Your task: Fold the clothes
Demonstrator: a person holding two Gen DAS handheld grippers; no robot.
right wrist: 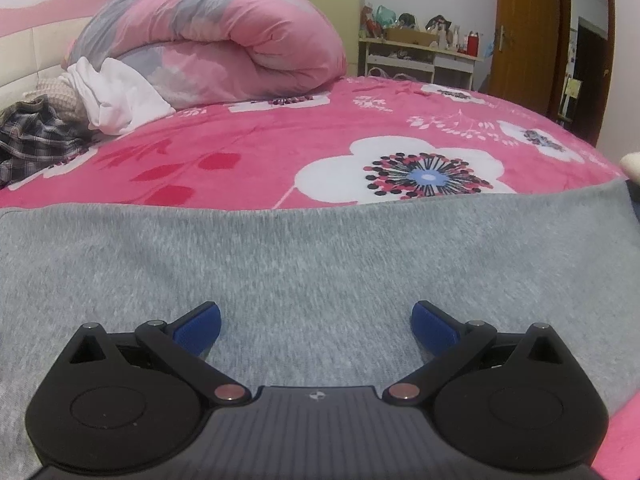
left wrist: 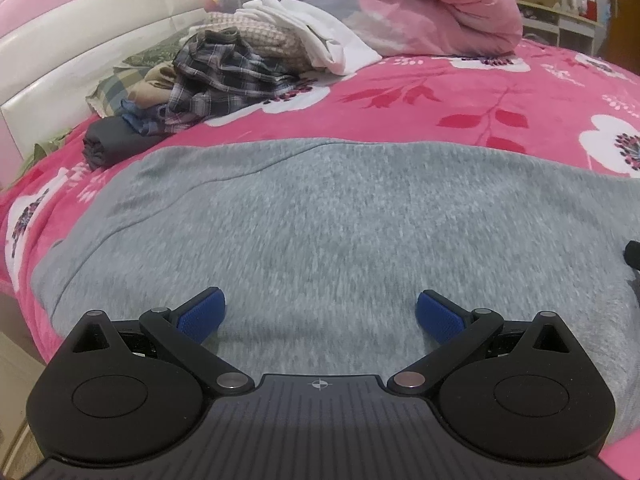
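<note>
Fold clothes, early stage of one garment. A grey knit garment [left wrist: 320, 232] lies spread flat on the bed, over a pink floral blanket [left wrist: 440, 92], and fills the near half of both views. Its far edge runs straight across, which suggests it has been laid out or given a first fold; which of the two cannot be told from these views. No sleeve or collar is clearly visible.

The left gripper [left wrist: 320, 316] hovers low over the grey fabric near the bed's front edge, its blue-padded fingers spread wide, holding nothing. The right gripper [right wrist: 316, 320] is in the same condition: wide apart, empty, just above the cloth. Whether either pad touches the fabric is unclear. By this evidence the next grasp has not yet been made.

Work remaining, as judged: at 10 o'clock in the left view sits a loose heap, including a plaid shirt [left wrist: 224, 76], a beige knit piece [left wrist: 264, 40] and a white garment [left wrist: 320, 36], all unfolded. A dark grey folded bundle [left wrist: 108, 140] lies just beside the heap, at its near end, and may be one finished item.

View differences: only the left wrist view shows the folded bundle, the headboard [left wrist: 80, 48] and the garment's left edge. Only the right wrist view shows the wooden door [right wrist: 528, 32], the cluttered shelf [right wrist: 420, 52] at 1 o'clock, and the garment's right edge. The rolled pink quilt [right wrist: 224, 40] appears in both.
</note>
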